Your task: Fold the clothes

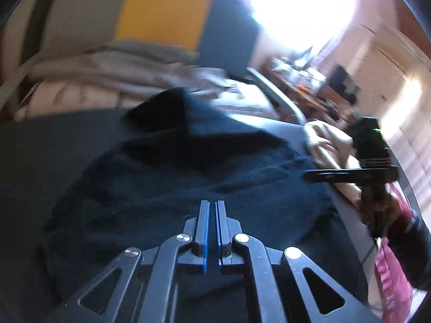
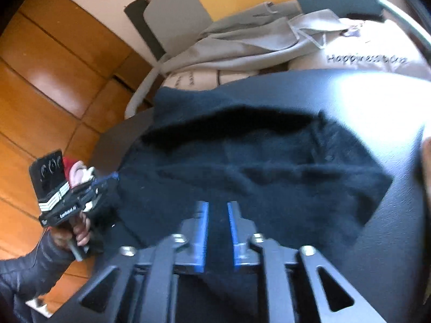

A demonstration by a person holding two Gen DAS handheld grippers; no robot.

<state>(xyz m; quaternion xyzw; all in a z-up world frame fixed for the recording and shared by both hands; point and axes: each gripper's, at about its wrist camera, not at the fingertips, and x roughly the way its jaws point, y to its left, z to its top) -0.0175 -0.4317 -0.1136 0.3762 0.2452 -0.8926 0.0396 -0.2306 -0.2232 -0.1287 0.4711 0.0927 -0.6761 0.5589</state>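
A dark navy fuzzy garment [image 1: 188,188] lies spread on a black round table [image 1: 40,148]; it also shows in the right wrist view [image 2: 269,167]. My left gripper [image 1: 212,204] hovers over the garment's near part with its jaws nearly together; I see no cloth between the blue pads. In the right wrist view the left gripper [image 2: 113,177] sits at the garment's left edge. My right gripper [image 2: 217,207] is over the garment's near edge, jaws a little apart, with dark cloth showing in the gap. In the left wrist view the right gripper [image 1: 309,175] is at the garment's right side.
Behind the table lie beige and grey clothes [image 2: 242,40] on cushions printed with text [image 2: 366,59]. A grey, yellow and dark panel [image 1: 161,13] stands at the back. A wooden floor [image 2: 40,94] is at the left. A cluttered desk [image 1: 309,80] and bright window are far right.
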